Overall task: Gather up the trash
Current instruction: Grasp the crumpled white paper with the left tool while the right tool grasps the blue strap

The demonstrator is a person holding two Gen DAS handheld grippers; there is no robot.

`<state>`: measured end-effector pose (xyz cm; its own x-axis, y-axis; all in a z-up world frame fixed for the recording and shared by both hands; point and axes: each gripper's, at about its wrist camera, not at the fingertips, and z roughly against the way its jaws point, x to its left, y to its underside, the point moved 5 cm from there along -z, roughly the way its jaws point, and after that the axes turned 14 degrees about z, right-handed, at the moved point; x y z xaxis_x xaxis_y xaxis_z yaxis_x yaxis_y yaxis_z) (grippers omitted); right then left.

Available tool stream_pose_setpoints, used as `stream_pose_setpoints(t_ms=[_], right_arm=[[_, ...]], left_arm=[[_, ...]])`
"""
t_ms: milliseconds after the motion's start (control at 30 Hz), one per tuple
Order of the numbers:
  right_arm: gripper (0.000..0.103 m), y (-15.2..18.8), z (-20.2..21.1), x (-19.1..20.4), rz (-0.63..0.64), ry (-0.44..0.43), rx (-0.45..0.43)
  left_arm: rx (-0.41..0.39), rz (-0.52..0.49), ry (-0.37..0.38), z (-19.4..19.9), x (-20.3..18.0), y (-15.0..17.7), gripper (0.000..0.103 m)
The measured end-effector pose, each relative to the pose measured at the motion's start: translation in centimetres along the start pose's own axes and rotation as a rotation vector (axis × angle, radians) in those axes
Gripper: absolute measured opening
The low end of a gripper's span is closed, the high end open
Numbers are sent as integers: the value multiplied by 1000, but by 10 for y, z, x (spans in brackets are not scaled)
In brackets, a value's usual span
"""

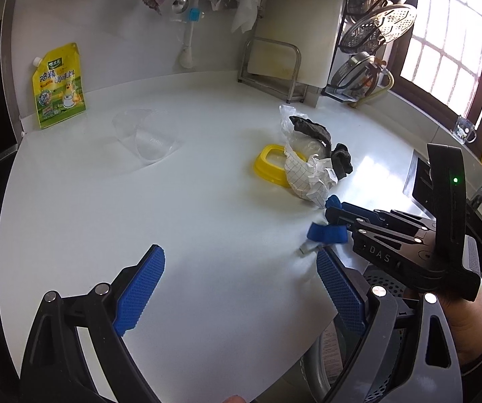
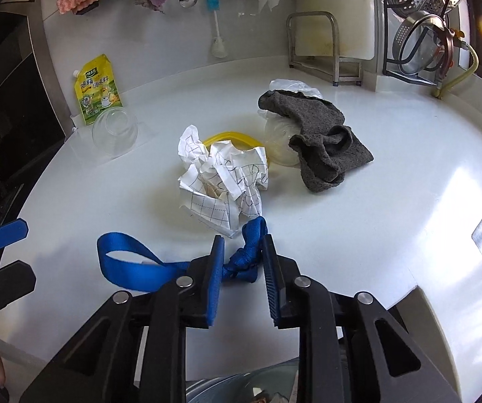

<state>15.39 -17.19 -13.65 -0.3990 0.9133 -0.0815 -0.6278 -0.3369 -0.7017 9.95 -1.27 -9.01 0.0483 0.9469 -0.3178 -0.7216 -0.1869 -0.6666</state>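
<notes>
Blue strap (image 2: pixel 130 262), knotted at one end, lies on the white counter (image 2: pixel 392 201) at its near edge, and the right gripper (image 2: pixel 242 258) has its jaws narrowed around the knot. The pads appear to press the bunched webbing, though the near jaw covers part of the contact. To do this step well, the grip should sit on the thick knot rather than the flat loop, and the lift should go straight up so the trailing loop does not drag the crumpled paper (image 2: pixel 224 181) just beyond it. The left gripper (image 1: pixel 241 285) hovers nearby with its jaws wide and nothing between them.

More trash waits further back: the paper leans on a yellow lid (image 2: pixel 231 139), and a grey cloth (image 2: pixel 321 137) drapes over a clear plastic bag (image 2: pixel 294 87). What lies under the cloth is hidden. A bin seems to sit below the counter edge, but only a cut-off sliver shows. A clear cup (image 2: pixel 115 131) beside the yellow pouch (image 2: pixel 98 95) is hard to make out.
</notes>
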Motion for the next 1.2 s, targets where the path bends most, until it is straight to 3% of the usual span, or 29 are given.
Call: stream_pose_setpoints(t_ms=[200,400,633,767,967,1033,1067,1200], right_arm=[[17,2,28,-10,-43,-21,-77],[17,-2,61,-35,-41,27,-142],[17,-1,83,-79,-78,79,-182],[17,-1,89,-90,-84,75,-201],[17,4,94,-91,-97,49,-224],[17,6,94,-88,-93,40,-228],[17,7,94,-86,-91,35,-228],[17,9,90,-79,-94,10,-230]], left_arm=[[0,-12,23,-3,-14,-4,90],[0,-33,57,-21,-49,-16,90],[9,-62,15,-68,-83,-23,88],[26,-58,-22,-95,-91,-25,73],[22,-47,-84,-119,-90,-30,65],[34,-51,-79,-122,-90,-31,56],[41,-55,-77,-123,-90,-30,41],[26,-62,-65,-114,-88,-29,33]])
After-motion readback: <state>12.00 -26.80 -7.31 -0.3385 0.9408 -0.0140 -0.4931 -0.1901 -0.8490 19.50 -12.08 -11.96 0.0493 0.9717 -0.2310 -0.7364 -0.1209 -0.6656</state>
